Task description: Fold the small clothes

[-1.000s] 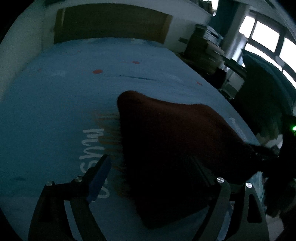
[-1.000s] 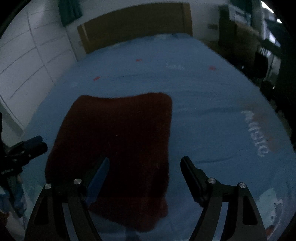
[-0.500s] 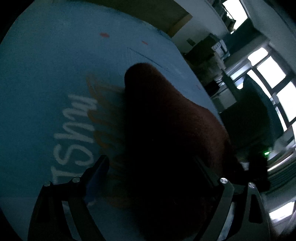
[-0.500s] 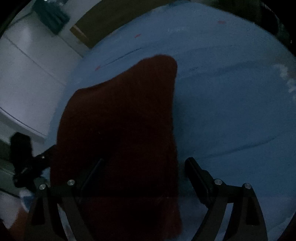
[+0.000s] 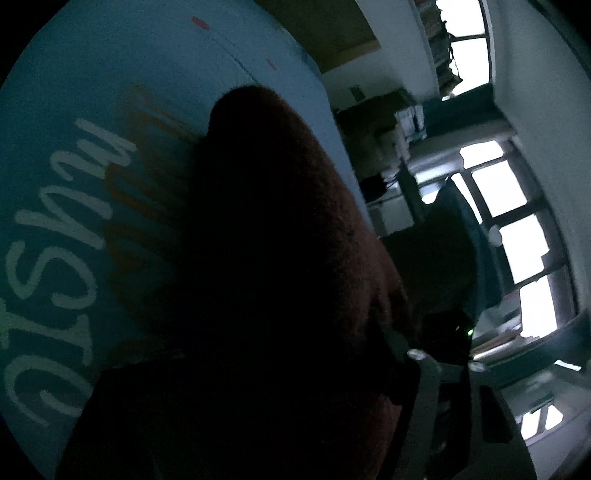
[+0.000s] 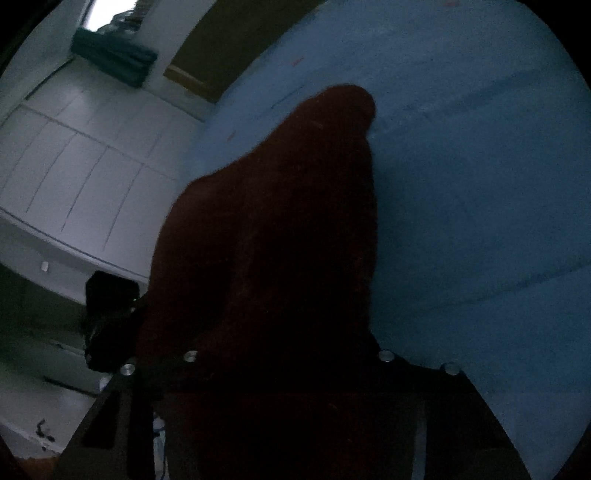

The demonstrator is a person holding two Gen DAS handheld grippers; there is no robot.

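A dark red knitted garment (image 5: pixel 280 236) fills the middle of the left wrist view and lies over the blue bed sheet (image 5: pixel 74 96). It also fills the right wrist view (image 6: pixel 280 229), draped over both fingers of that gripper. My left gripper (image 5: pixel 258 387) is buried under the cloth and its fingers are hidden. My right gripper (image 6: pixel 288 369) is also covered, with only its screw heads showing. The near edge of the garment is raised at both grippers while its far corner rests on the sheet.
White lettering (image 5: pixel 55 258) is printed on the sheet at the left. A wooden headboard (image 6: pixel 236 33) and white wall panels (image 6: pixel 74 155) lie beyond the bed. Bright windows (image 5: pixel 517 236) and cluttered furniture (image 5: pixel 391 125) stand at the right.
Both grippers have moved in onto the garment's near edge and tilted. The cloth has risen off the bed and now covers the fingers, which showed open a second ago.
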